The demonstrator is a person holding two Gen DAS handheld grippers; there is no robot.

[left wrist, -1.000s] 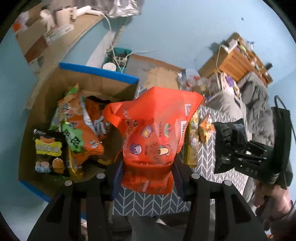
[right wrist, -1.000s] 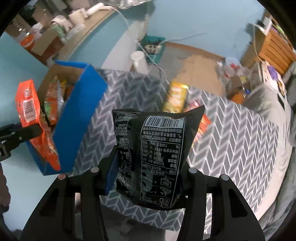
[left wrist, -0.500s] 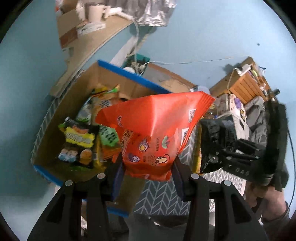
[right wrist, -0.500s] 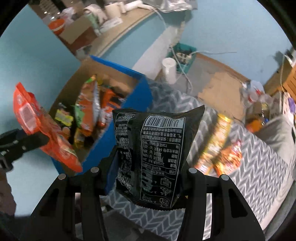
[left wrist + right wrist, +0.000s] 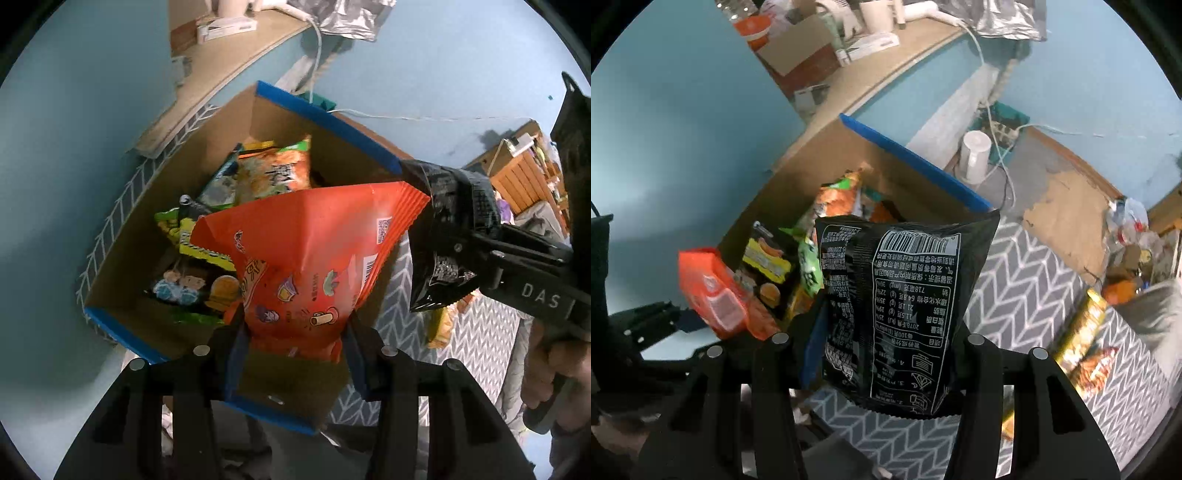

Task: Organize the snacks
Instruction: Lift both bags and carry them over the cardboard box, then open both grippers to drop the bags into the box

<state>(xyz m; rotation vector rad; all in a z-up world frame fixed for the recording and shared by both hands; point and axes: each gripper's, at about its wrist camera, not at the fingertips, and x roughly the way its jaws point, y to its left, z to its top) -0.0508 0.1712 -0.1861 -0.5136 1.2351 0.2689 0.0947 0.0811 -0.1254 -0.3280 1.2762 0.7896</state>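
Note:
My left gripper [image 5: 295, 343] is shut on an orange snack bag [image 5: 314, 258] and holds it above the open cardboard box with blue edges [image 5: 325, 118]. The box holds several snack packs [image 5: 273, 173]. My right gripper [image 5: 886, 369] is shut on a black snack bag [image 5: 905, 295] and holds it at the box's right side, above its blue rim [image 5: 912, 162]. The right gripper with the black bag [image 5: 454, 236] also shows in the left wrist view, and the orange bag [image 5: 713, 291] in the right wrist view.
The box stands on a grey chevron-pattern cloth [image 5: 1027, 288]. Loose snack packs [image 5: 1082, 339] lie on the cloth to the right. A white cup [image 5: 975, 155] and cables are on the floor behind. A cluttered shelf [image 5: 871, 44] runs along the wall.
Both grippers have moved left toward the box. The orange bag now hangs over the box's inside, and the black bag has come from above the cloth to the box's right edge.

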